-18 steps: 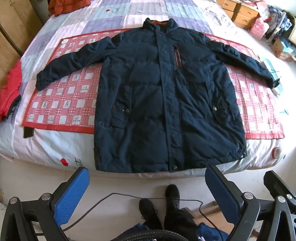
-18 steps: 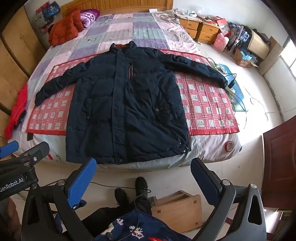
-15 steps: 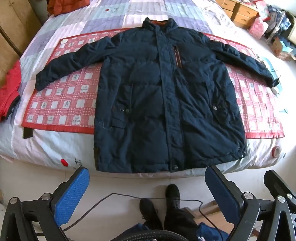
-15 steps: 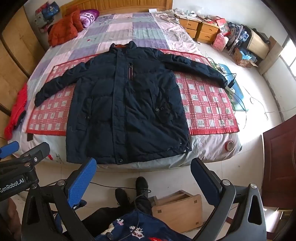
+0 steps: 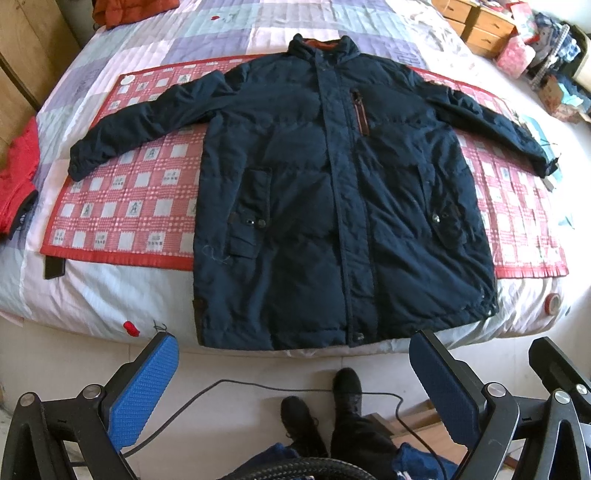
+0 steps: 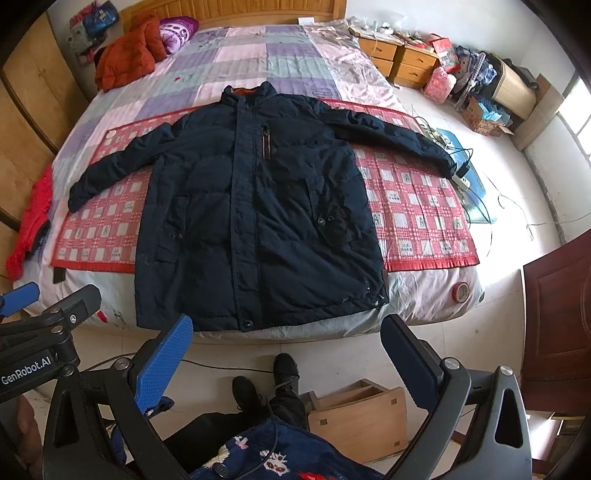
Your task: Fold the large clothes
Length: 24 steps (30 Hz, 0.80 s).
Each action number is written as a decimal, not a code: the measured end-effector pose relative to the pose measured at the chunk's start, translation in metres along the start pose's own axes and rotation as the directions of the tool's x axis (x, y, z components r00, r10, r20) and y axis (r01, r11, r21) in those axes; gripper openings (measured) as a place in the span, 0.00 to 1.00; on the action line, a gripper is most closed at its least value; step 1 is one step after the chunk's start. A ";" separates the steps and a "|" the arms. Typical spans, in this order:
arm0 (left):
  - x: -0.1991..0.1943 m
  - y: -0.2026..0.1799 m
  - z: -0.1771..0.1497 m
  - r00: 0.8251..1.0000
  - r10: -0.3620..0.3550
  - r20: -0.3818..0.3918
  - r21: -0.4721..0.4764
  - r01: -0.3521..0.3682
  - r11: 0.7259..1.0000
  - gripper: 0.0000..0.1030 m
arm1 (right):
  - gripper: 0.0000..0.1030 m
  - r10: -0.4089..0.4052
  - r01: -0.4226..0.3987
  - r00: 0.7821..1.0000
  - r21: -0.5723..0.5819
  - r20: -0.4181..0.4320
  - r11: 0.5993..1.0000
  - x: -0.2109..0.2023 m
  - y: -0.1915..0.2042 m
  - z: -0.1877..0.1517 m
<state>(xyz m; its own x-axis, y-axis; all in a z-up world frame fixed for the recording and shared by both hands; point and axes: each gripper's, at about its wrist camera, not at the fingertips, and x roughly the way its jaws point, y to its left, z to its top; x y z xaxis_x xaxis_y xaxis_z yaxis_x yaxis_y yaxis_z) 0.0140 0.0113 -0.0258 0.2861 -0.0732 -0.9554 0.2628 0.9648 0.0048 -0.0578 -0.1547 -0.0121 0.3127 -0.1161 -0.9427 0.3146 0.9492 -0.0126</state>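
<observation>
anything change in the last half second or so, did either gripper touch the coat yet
Nothing visibly changed. The navy coat lies spread flat on the red checked mat, and the left gripper and right gripper remain open, held back from the bed, gripping nothing.

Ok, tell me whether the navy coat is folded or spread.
Spread: the navy coat lies flat on the bed, front up, both sleeves stretched outward.

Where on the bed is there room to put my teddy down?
Free: the quilt between the navy coat collar and the headboard, right of the orange jacket. Also the red checked mat under the right sleeve. The middle is covered by the coat.
</observation>
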 end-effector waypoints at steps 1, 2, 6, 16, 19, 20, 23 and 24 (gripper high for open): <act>0.000 0.000 0.000 1.000 0.001 0.001 0.000 -0.001 1.000 1.00 | 1.00 -0.001 0.001 1.000 -0.001 0.002 1.000 0.001 0.003 0.001; 0.001 0.001 0.001 1.000 0.004 0.001 -0.002 -0.004 1.000 1.00 | 1.00 0.000 0.000 1.000 -0.003 0.002 1.000 0.008 0.005 -0.004; 0.007 0.013 0.009 1.000 0.003 -0.003 -0.009 -0.003 1.000 1.00 | 1.00 0.007 -0.007 1.000 -0.007 -0.004 1.000 0.019 0.014 0.006; 0.010 0.032 0.024 1.000 -0.010 0.003 -0.010 0.010 1.000 1.00 | 1.00 -0.086 0.095 0.975 -0.032 0.203 0.995 0.003 0.029 0.025; 0.012 0.036 0.026 1.000 -0.012 0.000 -0.010 0.012 1.000 1.00 | 1.00 0.007 -0.007 0.998 -0.005 0.060 1.000 0.009 0.029 0.028; 0.012 0.035 0.025 1.000 -0.011 0.005 -0.013 0.011 1.000 1.00 | 1.00 0.008 -0.007 0.997 -0.007 0.071 1.000 0.008 0.030 0.029; 0.015 0.039 0.028 1.000 -0.011 0.007 -0.020 0.011 1.000 1.00 | 1.00 0.022 -0.021 0.993 -0.012 0.118 1.000 0.002 0.035 0.031; 0.016 0.041 0.028 1.000 -0.011 0.006 -0.022 0.011 1.000 1.00 | 1.00 0.023 -0.022 0.993 -0.015 0.115 1.000 0.003 0.035 0.032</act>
<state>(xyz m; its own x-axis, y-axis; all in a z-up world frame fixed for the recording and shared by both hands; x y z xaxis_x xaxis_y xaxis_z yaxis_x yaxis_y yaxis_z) 0.0554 0.0422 -0.0322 0.2886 -0.0851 -0.9537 0.2454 0.9693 -0.0122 -0.0177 -0.1313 -0.0045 0.4208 -0.1270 -0.8982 0.2947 0.9556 0.0029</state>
